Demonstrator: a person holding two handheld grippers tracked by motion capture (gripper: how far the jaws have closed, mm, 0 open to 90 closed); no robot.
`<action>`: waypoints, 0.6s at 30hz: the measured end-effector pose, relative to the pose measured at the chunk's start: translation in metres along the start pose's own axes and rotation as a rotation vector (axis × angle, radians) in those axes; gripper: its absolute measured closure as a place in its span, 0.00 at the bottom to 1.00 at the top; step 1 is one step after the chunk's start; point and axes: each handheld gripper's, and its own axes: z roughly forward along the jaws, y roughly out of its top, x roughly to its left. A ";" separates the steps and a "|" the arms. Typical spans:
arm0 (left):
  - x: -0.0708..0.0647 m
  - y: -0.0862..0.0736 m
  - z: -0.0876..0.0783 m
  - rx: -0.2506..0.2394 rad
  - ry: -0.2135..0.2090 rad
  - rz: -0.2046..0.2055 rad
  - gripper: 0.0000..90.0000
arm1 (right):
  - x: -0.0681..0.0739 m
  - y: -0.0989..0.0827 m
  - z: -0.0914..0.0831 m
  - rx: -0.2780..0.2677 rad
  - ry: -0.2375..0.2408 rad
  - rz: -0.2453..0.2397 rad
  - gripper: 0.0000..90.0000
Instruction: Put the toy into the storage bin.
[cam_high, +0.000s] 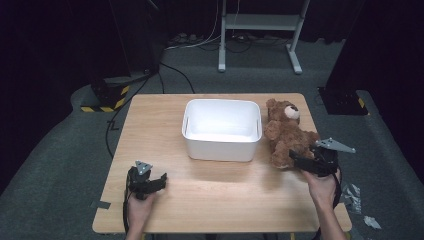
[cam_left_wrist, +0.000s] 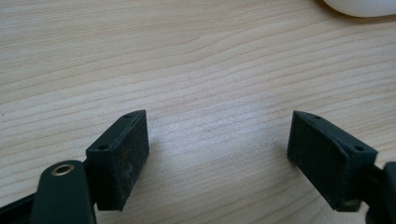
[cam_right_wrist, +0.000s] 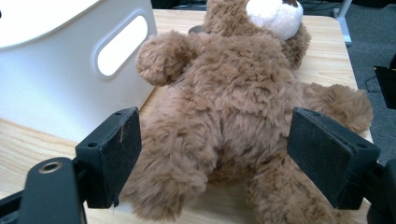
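Grasping the teddy bear is the step in hand, judging by how the right gripper sits at the toy's lower end, right of centre in the high view. The bear lies on its back on the wooden table, just beside the right wall of the white bin, head toward the top of the frame and legs toward the bottom. In the right gripper view the bear fills the middle of the frame, and the two black jaws stand wide apart at lower left and lower right, flanking its belly and legs without pressing the fur; nothing is held yet.

To do this well, the jaws should probably go further forward so that the pads bracket the torso rather than only loose fur or one leg, since plush compresses and a shallow pinch may slip. Closing across the belly, where the body looks thickest, seems the safer hold. The bin's side wall, at the upper left of that view, stands close to the bear's arm, so the near jaw needs care not to catch it.

The left gripper rests low on the table at lower left of the high view, well apart from the bear. Its own view shows the jaws spread open over bare wood, holding nothing.
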 end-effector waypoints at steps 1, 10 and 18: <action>0.000 0.000 0.000 0.000 0.000 0.000 0.23 | -0.001 0.001 0.001 -0.001 -0.001 -0.001 0.20; 0.000 0.000 0.000 0.000 0.001 0.000 0.23 | -0.005 0.010 0.011 0.000 0.005 0.025 0.20; 0.000 0.000 0.000 0.000 0.001 0.001 0.23 | -0.006 0.020 0.019 0.009 0.017 0.040 0.20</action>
